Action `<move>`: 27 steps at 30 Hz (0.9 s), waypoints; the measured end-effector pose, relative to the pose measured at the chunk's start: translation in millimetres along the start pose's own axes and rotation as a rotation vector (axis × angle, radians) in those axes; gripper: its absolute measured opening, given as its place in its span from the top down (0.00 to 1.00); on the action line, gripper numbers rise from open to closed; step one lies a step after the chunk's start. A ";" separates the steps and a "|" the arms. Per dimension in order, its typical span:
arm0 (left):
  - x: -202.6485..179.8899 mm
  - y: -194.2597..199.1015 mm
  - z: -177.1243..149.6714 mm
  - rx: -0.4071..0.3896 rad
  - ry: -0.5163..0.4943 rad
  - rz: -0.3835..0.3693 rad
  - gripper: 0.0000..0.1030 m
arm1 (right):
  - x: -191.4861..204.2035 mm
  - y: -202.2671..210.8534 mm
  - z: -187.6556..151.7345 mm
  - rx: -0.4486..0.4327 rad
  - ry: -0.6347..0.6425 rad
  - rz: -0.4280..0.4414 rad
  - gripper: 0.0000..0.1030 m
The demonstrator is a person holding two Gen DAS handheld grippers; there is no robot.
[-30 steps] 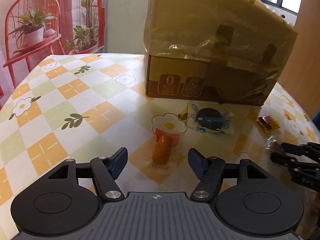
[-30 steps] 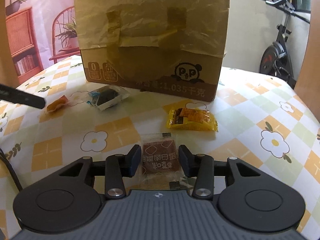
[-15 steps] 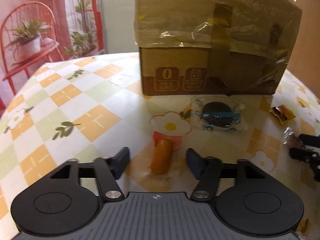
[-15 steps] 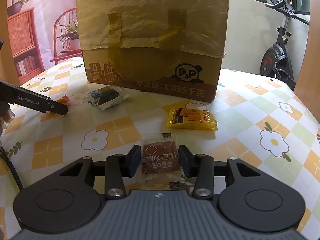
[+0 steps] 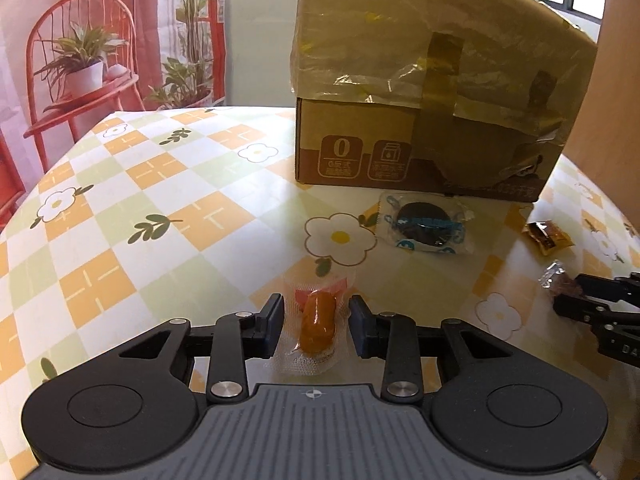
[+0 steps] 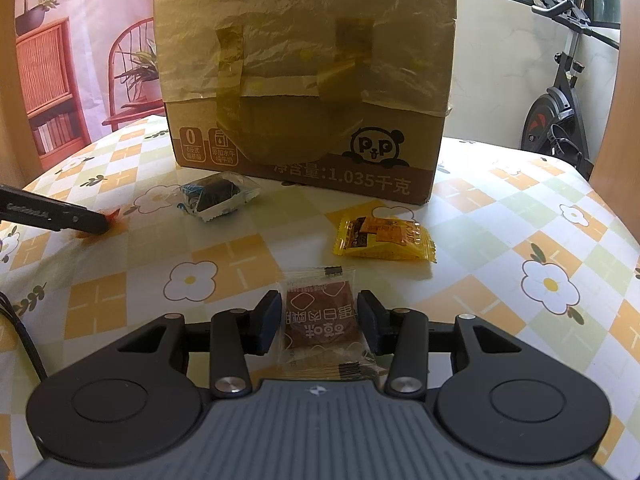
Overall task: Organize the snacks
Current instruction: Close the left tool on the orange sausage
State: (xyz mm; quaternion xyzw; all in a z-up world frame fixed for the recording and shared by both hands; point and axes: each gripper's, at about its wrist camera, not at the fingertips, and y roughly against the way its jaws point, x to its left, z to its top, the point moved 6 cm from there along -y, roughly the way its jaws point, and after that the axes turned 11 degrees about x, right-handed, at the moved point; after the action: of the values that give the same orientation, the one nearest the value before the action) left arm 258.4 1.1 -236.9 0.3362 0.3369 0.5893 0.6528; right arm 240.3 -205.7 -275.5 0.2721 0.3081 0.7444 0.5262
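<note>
On the checked tablecloth (image 5: 168, 184), before the box (image 5: 420, 92) | my left gripper (image 5: 316, 326) has just been closing around the sausage (image 5: 318, 322), pads not yet touching | my right gripper (image 6: 318, 322) narrow, straddling the brown packet (image 6: 320, 320), contact unclear.

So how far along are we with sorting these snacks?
Nothing looks put away: four snacks lie on the table in front of the box. In hand: the left hand-held gripper has been closing around the sausage, and the right hand-held gripper brackets the brown packet. Left: the cookie and the yellow packet.
</note>
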 end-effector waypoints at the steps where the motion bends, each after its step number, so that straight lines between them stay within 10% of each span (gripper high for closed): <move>1: -0.6 1.0 -1.2 0.003 0.000 -0.012 0.64 | -0.6 0.4 -0.2 -0.001 -0.003 0.003 0.56; 27: -20.8 19.3 -14.8 -0.016 -0.050 -0.085 0.74 | 7.4 17.8 -4.4 -0.094 0.025 0.006 0.57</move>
State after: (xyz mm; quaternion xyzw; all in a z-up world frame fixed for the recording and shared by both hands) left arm 233.9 -17.5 -227.9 0.3308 0.3297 0.5554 0.6881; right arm 224.0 -204.0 -264.5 0.2386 0.2785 0.7629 0.5324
